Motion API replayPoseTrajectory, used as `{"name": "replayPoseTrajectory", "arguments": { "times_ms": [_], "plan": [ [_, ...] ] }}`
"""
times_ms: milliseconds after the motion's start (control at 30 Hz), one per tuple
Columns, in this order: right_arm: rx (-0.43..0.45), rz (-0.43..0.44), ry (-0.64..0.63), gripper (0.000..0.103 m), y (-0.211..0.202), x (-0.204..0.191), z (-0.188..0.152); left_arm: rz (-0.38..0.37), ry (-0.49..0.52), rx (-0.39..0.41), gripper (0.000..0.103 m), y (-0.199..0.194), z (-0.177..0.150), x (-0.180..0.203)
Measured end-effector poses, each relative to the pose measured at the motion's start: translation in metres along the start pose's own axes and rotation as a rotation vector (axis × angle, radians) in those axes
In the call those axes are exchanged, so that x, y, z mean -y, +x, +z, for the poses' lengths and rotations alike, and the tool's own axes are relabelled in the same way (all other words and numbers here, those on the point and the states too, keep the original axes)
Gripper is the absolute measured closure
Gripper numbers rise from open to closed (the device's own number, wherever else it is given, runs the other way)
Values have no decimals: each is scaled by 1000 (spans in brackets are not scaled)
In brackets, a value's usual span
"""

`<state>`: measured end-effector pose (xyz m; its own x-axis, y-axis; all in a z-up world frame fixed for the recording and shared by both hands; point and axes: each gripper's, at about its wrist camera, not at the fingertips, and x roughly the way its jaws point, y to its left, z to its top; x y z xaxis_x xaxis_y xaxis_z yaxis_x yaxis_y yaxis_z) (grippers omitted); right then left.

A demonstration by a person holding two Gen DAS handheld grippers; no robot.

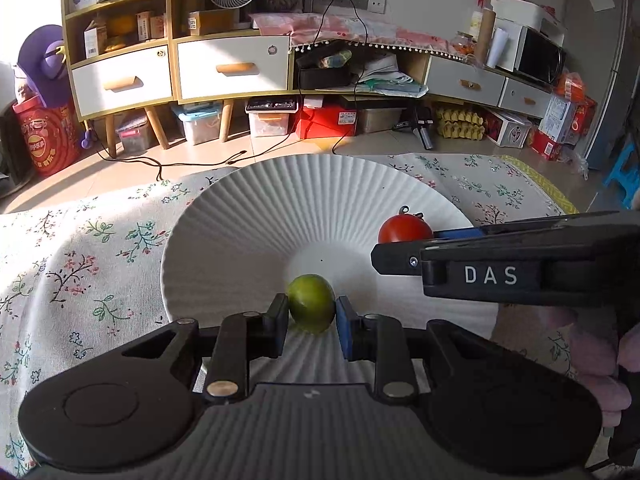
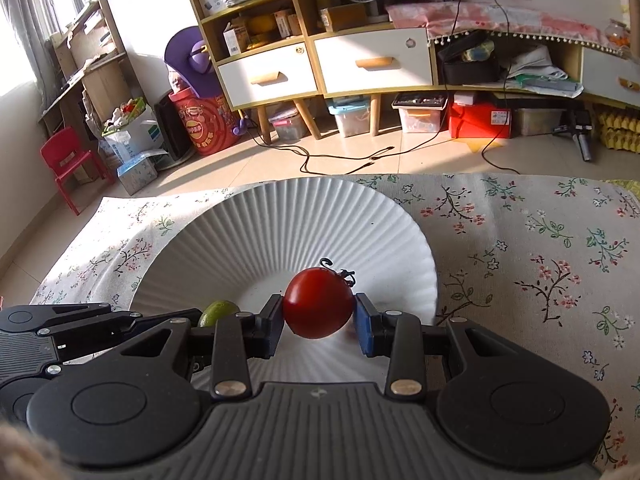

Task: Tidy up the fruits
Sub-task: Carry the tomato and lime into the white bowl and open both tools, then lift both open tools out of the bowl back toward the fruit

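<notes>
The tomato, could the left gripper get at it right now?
Probably not. The left gripper has its jaws on the green lime, and the right gripper already grips the tomato over the white plate, with its body lying between.

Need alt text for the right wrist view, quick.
The right gripper clamps a red tomato over a white ribbed plate on a floral tablecloth. At left, the left gripper partly hides a green lime.
</notes>
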<state>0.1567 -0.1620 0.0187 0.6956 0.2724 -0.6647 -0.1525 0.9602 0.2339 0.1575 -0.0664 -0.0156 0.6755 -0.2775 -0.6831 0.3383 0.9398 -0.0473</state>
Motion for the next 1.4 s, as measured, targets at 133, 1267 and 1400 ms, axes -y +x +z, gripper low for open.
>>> {"name": "replayPoseTrajectory", "arguments": {
  "times_ms": [133, 1267, 1400],
  "plan": [
    [-6, -3, 2, 68, 0, 0, 4, -3, 9, 2, 72, -1, 2, 0],
    [-9, 0, -18, 13, -80, -28, -36, 24, -23, -14, 0, -113, -54, -13],
    [-12, 25, -2, 7, -85, -27, -49, 20, -21, -17, 0, -116, -69, -15]
  ]
}}
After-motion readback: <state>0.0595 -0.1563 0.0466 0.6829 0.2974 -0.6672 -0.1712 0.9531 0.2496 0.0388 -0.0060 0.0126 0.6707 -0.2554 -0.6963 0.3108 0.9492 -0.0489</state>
